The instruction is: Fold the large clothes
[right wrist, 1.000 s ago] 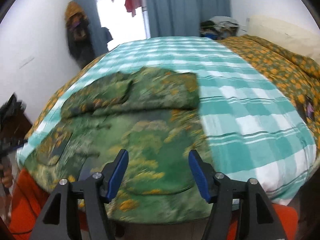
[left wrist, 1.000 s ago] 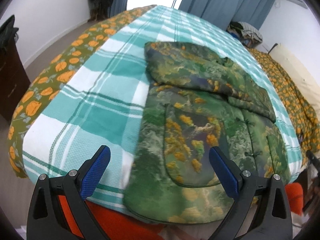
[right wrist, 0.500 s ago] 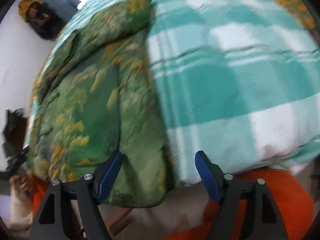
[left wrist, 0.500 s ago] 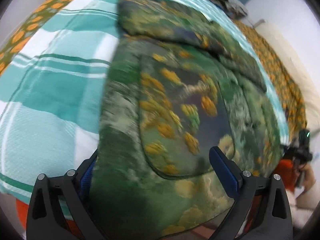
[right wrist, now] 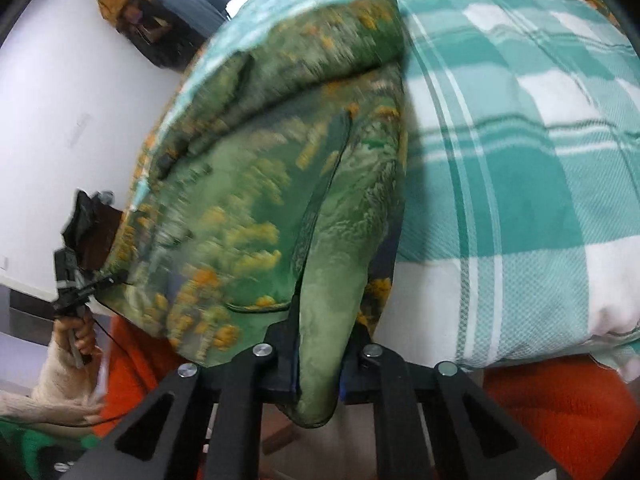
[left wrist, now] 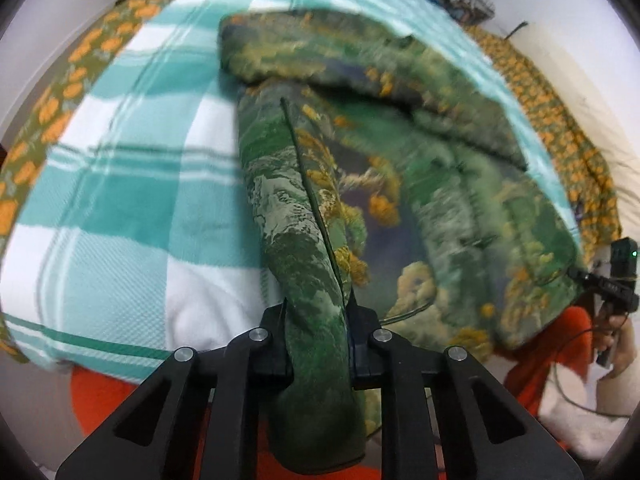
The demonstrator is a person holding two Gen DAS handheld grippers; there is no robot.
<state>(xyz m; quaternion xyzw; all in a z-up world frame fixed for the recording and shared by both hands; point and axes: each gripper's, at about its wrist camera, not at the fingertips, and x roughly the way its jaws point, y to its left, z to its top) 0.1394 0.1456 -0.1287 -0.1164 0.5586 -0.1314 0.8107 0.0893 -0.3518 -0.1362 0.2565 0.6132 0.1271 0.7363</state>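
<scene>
The jacket, a green garment with a yellow and orange print, lies on the bed on a teal and white checked cover. Its upper part is folded across the far end; its lower hem reaches the near edge of the bed.

Left tongs: the jaws are closing and already pinch a bunched ridge of the jacket's near hem. The fabric fills the gap between the pads and hangs down below them. The seam of a pocket runs up the ridge from the grip.

Right tongs: the jaws are clamped narrow on the opposite hem corner of the jacket. A fold of fabric passes between the pads and droops under them. This corner lies just beside the bare checked cover.

Both grips sit at the near edge of the bed, one at each side of the hem.

In the left wrist view, the right tongs show at the right margin, touching the jacket's far corner, with a hand below. In the right wrist view, the left tongs show at the left margin at the other corner, with a hand in a pale sleeve.

An orange-patterned spread lies along the bed's sides. Orange cloth shows below the bed's edge.
</scene>
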